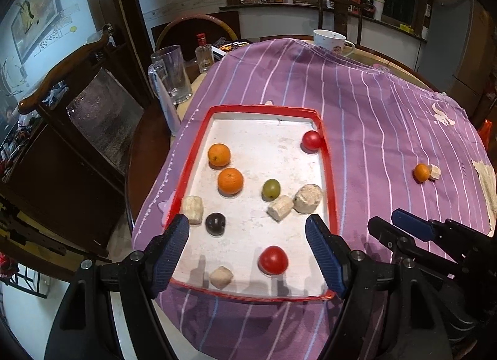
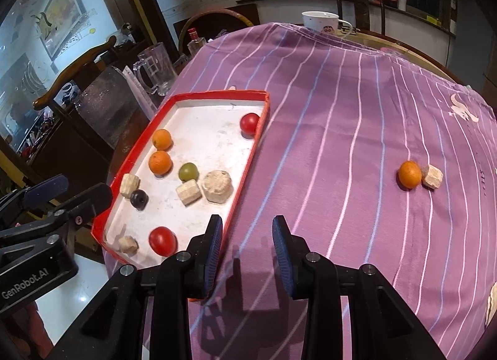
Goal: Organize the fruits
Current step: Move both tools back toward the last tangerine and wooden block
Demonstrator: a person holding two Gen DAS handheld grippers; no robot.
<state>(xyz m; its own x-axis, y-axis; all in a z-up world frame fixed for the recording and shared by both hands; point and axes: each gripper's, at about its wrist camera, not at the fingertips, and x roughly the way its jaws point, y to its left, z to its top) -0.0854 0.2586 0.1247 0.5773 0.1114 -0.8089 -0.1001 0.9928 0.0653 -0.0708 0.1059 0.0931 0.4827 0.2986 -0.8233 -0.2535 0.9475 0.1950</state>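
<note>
Most of the fruit already sits in your shallow red-rimmed white tray (image 1: 330, 192), so the round orange mandarin (image 2: 410, 174) out on the purple striped cloth (image 2: 326, 130) over the counter looks like the straggler (a pale stone-like chunk (image 2: 432, 176) touches it). Your left tongs (image 1: 247, 254) hang wide apart over the tray, holding nothing; your right tongs (image 2: 247, 254) stand narrowly apart over bare cloth, empty too.

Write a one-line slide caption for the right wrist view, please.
Empty right gripper over purple cloth, between the fruit tray and a stray orange.
</note>
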